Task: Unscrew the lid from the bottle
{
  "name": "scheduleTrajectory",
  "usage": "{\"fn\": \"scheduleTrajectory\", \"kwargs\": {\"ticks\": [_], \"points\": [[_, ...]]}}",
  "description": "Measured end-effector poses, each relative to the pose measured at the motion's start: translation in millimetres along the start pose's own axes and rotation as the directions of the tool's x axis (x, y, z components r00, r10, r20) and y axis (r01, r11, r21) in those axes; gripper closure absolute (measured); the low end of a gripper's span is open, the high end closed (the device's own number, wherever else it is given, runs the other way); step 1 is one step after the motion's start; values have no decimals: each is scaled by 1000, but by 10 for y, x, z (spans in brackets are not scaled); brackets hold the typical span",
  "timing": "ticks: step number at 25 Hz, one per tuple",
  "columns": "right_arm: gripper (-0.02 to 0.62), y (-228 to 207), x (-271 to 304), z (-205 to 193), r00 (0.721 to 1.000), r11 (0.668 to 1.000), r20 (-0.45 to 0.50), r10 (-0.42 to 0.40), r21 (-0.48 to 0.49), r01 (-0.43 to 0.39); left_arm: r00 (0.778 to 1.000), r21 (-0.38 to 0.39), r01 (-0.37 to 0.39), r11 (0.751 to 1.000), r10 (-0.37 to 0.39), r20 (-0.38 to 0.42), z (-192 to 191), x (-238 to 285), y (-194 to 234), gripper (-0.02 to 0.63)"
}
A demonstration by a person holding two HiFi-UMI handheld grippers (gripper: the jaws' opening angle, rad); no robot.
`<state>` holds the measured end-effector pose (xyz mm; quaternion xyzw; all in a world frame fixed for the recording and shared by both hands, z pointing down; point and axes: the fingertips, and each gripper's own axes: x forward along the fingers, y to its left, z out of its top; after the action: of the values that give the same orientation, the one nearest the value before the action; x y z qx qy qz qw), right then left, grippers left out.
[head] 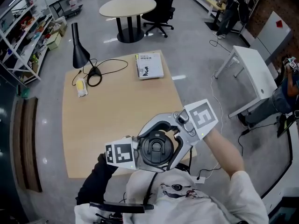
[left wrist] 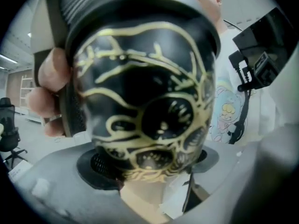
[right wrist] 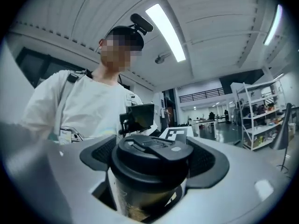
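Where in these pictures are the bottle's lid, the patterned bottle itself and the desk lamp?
lid [right wrist: 149, 169]: right gripper view, on its black side wall.
bottle [left wrist: 140, 101]: left gripper view, on its gold-patterned black body.
desk lamp [head: 79, 55]: head view, on its black shade.

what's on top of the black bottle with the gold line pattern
A black plastic lid with a flip tab caps it, clamped between the pads of the right gripper. The lid covers the mouth of the bottle, so any contents cannot be seen.

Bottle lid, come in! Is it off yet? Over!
Left gripper clamped on bottle. Right gripper closed round lid. Lid on, not off yet. Nothing seen blocking.
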<state>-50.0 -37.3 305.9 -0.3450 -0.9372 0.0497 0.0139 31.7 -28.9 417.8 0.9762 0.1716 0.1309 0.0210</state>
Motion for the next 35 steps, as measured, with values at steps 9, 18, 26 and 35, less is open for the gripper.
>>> {"fn": "scheduleTrajectory", "kwargs": {"ticks": [9, 18, 26, 35], "points": [[48, -15, -55, -13, 995, 996, -63, -73, 41, 76, 993, -40, -108, 993, 109, 41, 21, 57, 86, 199], [120, -399, -186, -409, 803, 827, -195, -563, -133, 547, 850, -22, -500, 866, 486, -204, -500, -175, 611, 199], [120, 108, -197, 77, 960, 958, 2, -282, -48, 281, 966, -2, -247, 969, 246, -77, -163, 275, 167, 199], [120, -181, -2104, -13, 112, 106, 177, -978, -40, 994, 467, -175, -879, 444, 875, -127, -457, -643, 993, 199]]}}
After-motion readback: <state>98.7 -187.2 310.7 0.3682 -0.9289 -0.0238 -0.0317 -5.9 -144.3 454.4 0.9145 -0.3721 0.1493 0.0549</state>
